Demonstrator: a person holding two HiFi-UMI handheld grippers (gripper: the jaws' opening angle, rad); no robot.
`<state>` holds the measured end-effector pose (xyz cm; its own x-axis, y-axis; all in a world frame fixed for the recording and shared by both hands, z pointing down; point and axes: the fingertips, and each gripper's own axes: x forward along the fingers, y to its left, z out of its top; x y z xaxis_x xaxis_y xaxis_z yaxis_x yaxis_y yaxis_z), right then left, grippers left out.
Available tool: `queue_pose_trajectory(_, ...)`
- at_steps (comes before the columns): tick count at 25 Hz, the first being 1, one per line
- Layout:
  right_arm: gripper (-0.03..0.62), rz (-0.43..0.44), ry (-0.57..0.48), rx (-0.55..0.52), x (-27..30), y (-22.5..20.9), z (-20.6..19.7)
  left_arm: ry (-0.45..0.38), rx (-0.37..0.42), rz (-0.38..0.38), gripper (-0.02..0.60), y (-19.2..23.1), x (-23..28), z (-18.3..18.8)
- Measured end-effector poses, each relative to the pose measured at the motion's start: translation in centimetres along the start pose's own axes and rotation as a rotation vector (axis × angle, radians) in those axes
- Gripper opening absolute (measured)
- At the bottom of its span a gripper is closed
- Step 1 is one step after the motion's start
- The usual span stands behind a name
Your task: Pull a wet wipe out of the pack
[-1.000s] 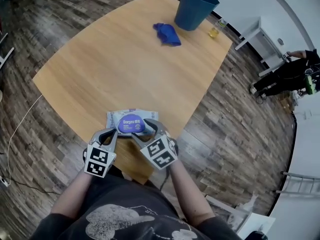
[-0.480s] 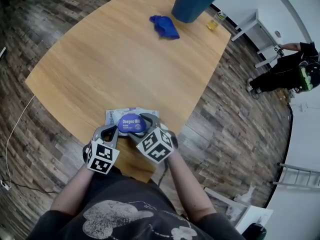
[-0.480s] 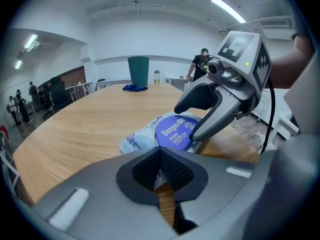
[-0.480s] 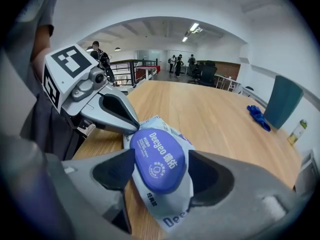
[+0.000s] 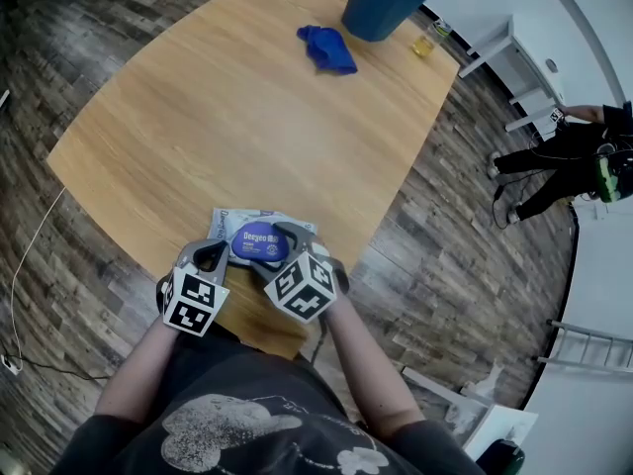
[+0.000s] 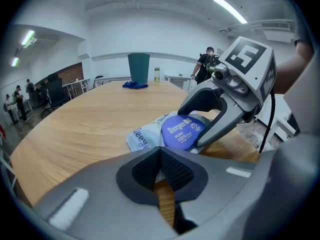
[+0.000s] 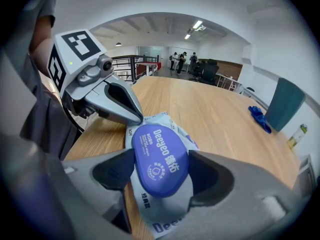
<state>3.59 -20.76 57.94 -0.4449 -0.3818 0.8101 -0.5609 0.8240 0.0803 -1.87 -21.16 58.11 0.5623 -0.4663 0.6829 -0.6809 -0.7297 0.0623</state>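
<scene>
A pale wet-wipe pack (image 5: 229, 224) with a round blue lid (image 5: 259, 241) lies flat near the front edge of the wooden table (image 5: 227, 117). My right gripper (image 7: 161, 171) is open, and its two pads stand on either side of the lid (image 7: 160, 159), close to its rim. The pack's film (image 7: 165, 214) shows below them. My left gripper (image 6: 161, 159) is shut, its tip at the pack's (image 6: 145, 136) left near corner. In the right gripper view, the left gripper (image 7: 137, 118) touches that corner. Whether film is pinched there, I cannot tell.
A blue bin (image 5: 386, 0), a crumpled blue cloth (image 5: 328, 47) and a small bottle of yellow liquid (image 5: 427, 43) stand at the table's far end. A person (image 5: 574, 161) bends over on the floor to the right. The table's front edge lies just under both grippers.
The right gripper's jaws have widened and come down around the blue lid. The left gripper has sunk a little toward the pack's left corner. The pack has not moved.
</scene>
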Motion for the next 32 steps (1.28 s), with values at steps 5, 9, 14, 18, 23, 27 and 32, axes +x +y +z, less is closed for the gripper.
queue_pose_trajectory(5,0.319,0.01,-0.024,0.007,0.1,0.1,-0.2,0.02,0.007,-0.002,0.018,0.0,0.5,-0.8)
queue_pose_trajectory(9,0.319,0.067,-0.039,0.066,0.0,-0.2,-0.2,0.037,0.008,0.0,0.018,0.0,0.9,-0.9)
queue_pose_trajectory(14,0.316,0.135,-0.033,0.117,-0.1,-0.4,-0.1,0.032,0.001,0.003,0.018,0.0,1.0,-0.8)
queue_pose_trajectory(18,0.313,0.192,-0.025,0.153,-0.3,-0.5,-0.1,0.03,-0.013,-0.002,0.018,0.0,1.1,-0.8)
queue_pose_trajectory(23,0.26,0.176,-0.057,0.269,-0.8,-2.6,0.0,0.034,-0.022,0.005,0.018,0.0,1.2,-1.0)
queue_pose_trajectory(27,-0.008,0.061,-0.122,0.385,-1.9,-6.4,-0.9,0.024,-0.053,0.016,0.017,0.0,1.1,-1.0)
queue_pose_trajectory(32,0.254,0.167,-0.067,0.107,-1.9,-1.2,-0.9,0.019,-0.073,0.04,0.018,0.3,1.1,-0.9)
